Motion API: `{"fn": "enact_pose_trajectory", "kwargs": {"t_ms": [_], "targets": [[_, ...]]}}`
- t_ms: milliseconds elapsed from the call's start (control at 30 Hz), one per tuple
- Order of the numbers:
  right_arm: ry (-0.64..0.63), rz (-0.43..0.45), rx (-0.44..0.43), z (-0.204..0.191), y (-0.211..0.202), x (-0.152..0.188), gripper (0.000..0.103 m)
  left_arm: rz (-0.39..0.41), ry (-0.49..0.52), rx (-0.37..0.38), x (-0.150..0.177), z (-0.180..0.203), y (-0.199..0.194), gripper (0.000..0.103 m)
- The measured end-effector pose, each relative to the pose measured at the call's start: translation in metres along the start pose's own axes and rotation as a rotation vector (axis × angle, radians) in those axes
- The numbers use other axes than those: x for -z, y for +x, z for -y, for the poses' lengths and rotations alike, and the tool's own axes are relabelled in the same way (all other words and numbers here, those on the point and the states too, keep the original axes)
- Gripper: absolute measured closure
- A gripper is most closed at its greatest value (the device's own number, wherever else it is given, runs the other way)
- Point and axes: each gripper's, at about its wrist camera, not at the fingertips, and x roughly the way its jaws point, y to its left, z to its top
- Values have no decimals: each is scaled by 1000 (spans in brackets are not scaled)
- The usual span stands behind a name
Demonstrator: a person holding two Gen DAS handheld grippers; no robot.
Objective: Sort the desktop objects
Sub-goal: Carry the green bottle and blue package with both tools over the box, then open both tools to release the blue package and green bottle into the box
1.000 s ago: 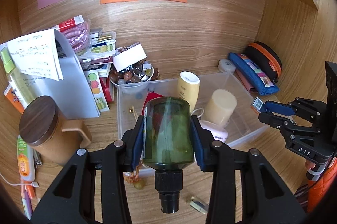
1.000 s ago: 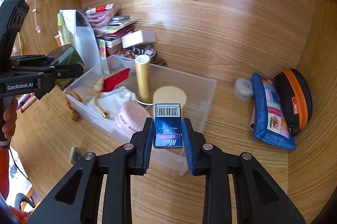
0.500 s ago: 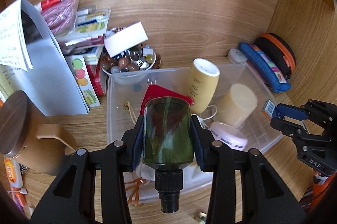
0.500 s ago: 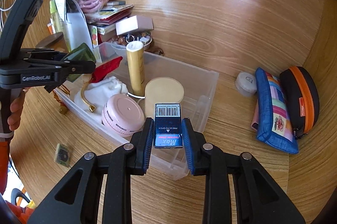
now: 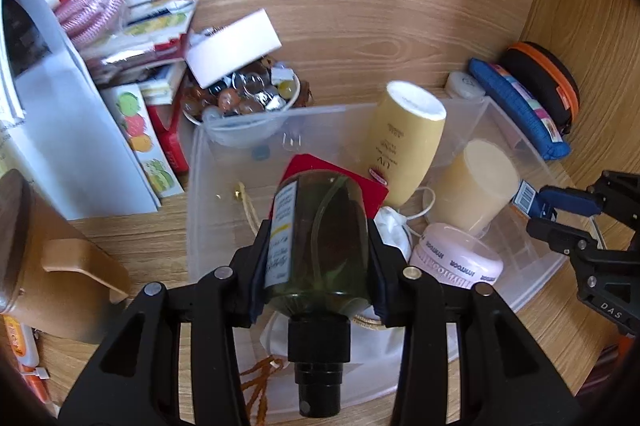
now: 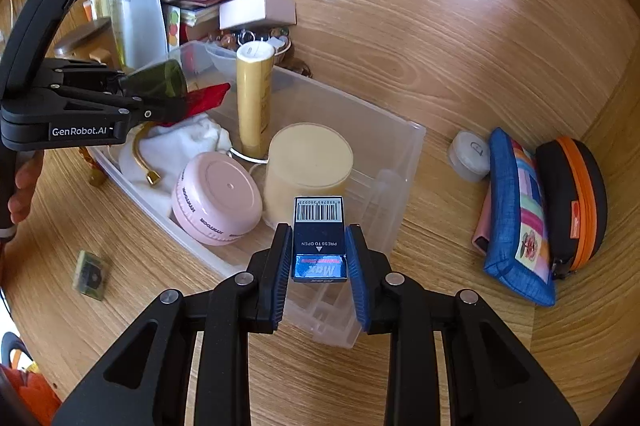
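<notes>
My left gripper point(image 5: 318, 246) is shut on a dark green spray bottle point(image 5: 318, 238), held above the left part of a clear plastic bin point(image 5: 192, 209). The bottle also shows in the right wrist view point(image 6: 158, 79). My right gripper point(image 6: 320, 250) is shut on a small blue staple box point(image 6: 319, 238) with a barcode, held over the bin's near right corner point(image 6: 384, 209). The bin holds a yellow tube point(image 6: 252, 97), a cream jar point(image 6: 308, 161), a pink round case point(image 6: 218, 201), a white pouch point(image 6: 180, 145) and a red item point(image 6: 208, 97).
A bowl of beads point(image 5: 244, 97) under a white box point(image 5: 234, 45), stacked booklets and a white folder point(image 5: 60, 129) lie behind left. A wooden-lidded cup point(image 5: 24, 242) is left. A blue pouch point(image 6: 516, 218), black-orange case point(image 6: 572, 201) and white cap point(image 6: 468, 153) lie right. A small green chip point(image 6: 90, 276) lies on the desk.
Both grippers have moved forward and down toward the bin. The green bottle now hangs over the bin's left part, the staple box over its right corner. Both grips are unchanged.
</notes>
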Motion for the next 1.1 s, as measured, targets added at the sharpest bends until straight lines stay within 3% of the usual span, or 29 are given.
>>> {"fn": "enact_pose_trajectory", "kwargs": {"t_ms": [433,633,900,1100], "targets": [[-18,-27,3,-3,6,-5,78,1,11,4,1,0,0,59],[-14,-25,5,0,6,-5,69,6,14,11,0,0,-2,56],[-10,-15,16,-1,3,-4,67,21,32,3,-2,7,-10,53],[-8,13,20,0,-6,-1,61,28,40,-9,0,11,-19,52]]}}
